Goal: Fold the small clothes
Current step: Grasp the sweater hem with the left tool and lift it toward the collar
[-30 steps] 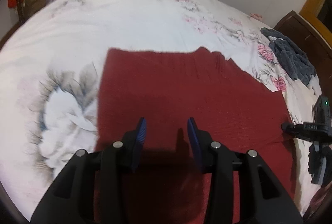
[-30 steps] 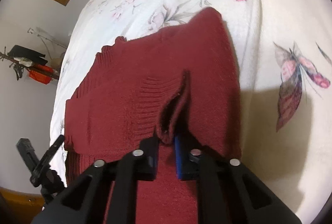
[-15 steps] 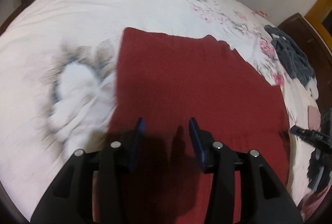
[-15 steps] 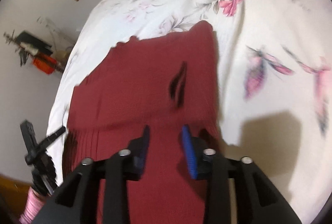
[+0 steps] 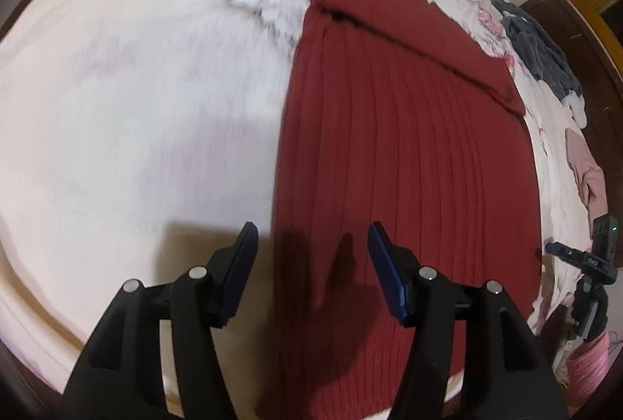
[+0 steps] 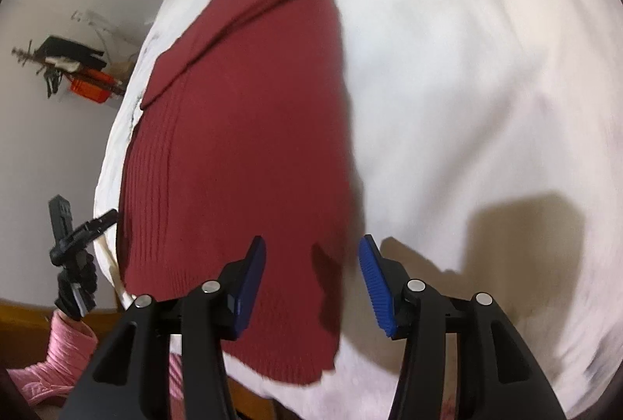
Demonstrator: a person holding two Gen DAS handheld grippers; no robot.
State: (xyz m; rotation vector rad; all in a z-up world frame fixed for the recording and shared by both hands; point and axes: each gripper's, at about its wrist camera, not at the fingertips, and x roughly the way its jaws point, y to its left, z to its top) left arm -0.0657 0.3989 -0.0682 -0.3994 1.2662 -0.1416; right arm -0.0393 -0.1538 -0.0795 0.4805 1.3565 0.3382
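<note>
Left wrist view: a dark red ribbed knit garment (image 5: 409,155) lies flat on a white floral bedspread (image 5: 136,89), its far end folded over. The left gripper (image 5: 311,248) hovers above its near left edge, fingers spread wide and empty. Right wrist view: the right gripper (image 6: 311,264), likewise spread and empty, hovers over the garment's near right edge. A grey cloth (image 5: 533,42) lies further right.

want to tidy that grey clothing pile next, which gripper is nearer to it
Right. The grey pile lies beyond the red sweater's right edge, where the right gripper hovers; the left gripper hovers at the opposite edge.
</note>
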